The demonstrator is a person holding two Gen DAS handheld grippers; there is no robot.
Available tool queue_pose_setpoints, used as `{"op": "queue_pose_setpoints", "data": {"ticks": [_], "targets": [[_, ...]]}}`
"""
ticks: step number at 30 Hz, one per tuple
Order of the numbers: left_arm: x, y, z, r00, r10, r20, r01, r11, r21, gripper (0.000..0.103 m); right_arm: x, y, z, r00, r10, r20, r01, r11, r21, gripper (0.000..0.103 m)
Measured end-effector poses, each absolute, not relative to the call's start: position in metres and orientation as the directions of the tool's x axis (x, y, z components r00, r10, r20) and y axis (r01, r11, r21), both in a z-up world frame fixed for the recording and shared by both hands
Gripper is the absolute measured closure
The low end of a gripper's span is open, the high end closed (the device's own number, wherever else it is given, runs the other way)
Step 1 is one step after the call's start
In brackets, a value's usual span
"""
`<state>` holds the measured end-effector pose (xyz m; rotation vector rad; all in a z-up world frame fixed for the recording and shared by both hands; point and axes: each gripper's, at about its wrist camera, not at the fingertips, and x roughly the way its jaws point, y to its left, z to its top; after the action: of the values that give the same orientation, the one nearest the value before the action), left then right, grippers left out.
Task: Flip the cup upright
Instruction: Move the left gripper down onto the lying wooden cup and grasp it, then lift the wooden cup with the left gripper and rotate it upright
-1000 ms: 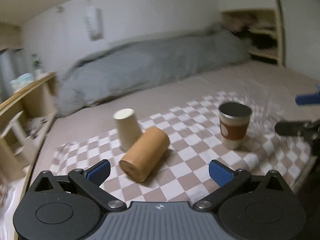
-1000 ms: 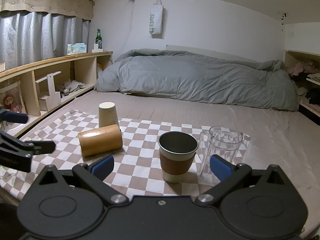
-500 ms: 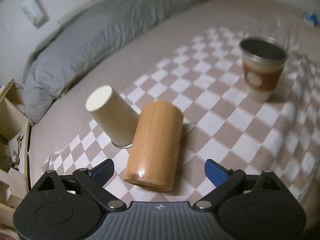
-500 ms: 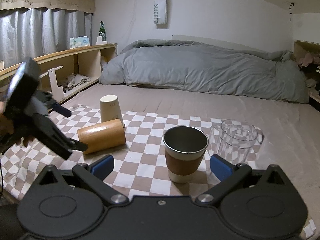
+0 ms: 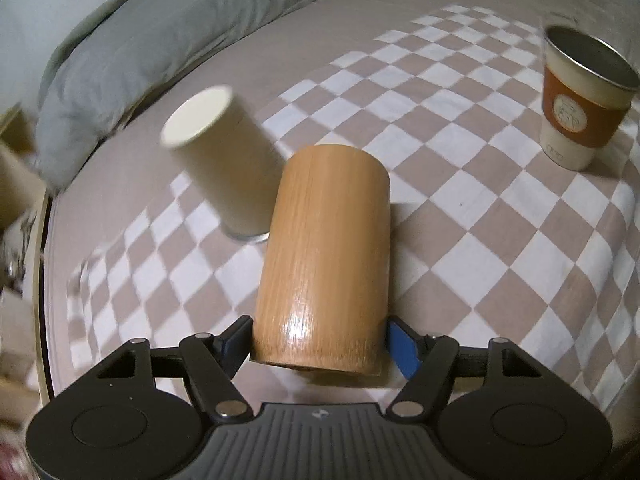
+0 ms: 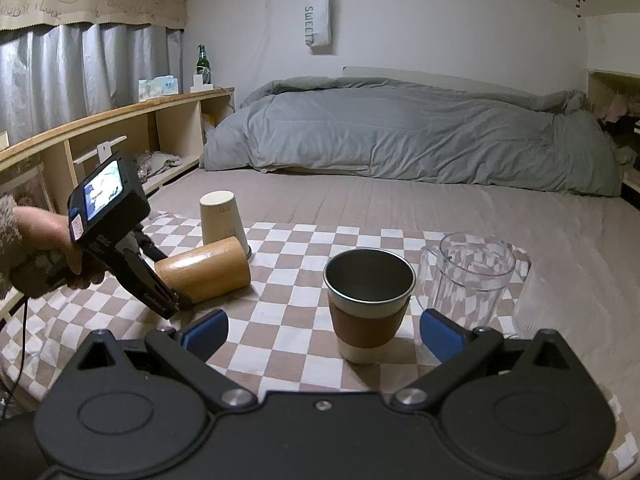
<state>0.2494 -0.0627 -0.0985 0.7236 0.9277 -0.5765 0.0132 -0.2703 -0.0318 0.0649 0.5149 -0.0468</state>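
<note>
A wooden cup lies on its side on the checkered cloth; it also shows in the right wrist view. My left gripper is open, with its jaws on either side of the cup's near end; whether the pads touch it I cannot tell. In the right wrist view the left gripper reaches the cup from the left. A cream cup stands upside down just behind the wooden cup. My right gripper is open and empty, held back in front of a sleeved metal cup.
A clear glass pitcher stands right of the sleeved cup. A grey duvet lies along the back of the bed. A wooden shelf runs along the left side.
My left gripper has moved down and forward until its jaws flank the near end of the wooden cup. The right gripper has barely moved.
</note>
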Motion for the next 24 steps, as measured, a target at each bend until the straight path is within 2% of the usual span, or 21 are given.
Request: {"op": "queue_pose_setpoints", "data": {"ticks": [11, 19, 21, 24], "targets": [[0.220, 0.011, -0.089, 0.463, -0.062, -0.884, 0.472, 0.861, 0.187, 0.031, 0.016, -0.265, -0.035, 0.876, 0.005, -0.482, 0.040, 0.996, 0.082, 0.000], [0.202, 0.030, -0.089, 0.490, -0.064, -0.869, 0.375, 0.916, 0.144, 0.031, 0.052, -0.245, -0.025, 0.865, 0.122, -0.487, -0.072, 0.990, 0.121, 0.001], [0.201, 0.030, -0.088, 0.497, -0.069, -0.865, 0.369, 0.919, 0.139, 0.030, 0.074, -0.235, -0.019, 0.844, 0.179, -0.505, -0.111, 0.981, 0.161, 0.001], [0.200, 0.036, -0.090, 0.507, -0.084, -0.858, 0.367, 0.922, 0.126, 0.030, 0.120, -0.222, -0.019, 0.779, 0.302, -0.550, -0.142, 0.939, 0.315, 0.001]]}}
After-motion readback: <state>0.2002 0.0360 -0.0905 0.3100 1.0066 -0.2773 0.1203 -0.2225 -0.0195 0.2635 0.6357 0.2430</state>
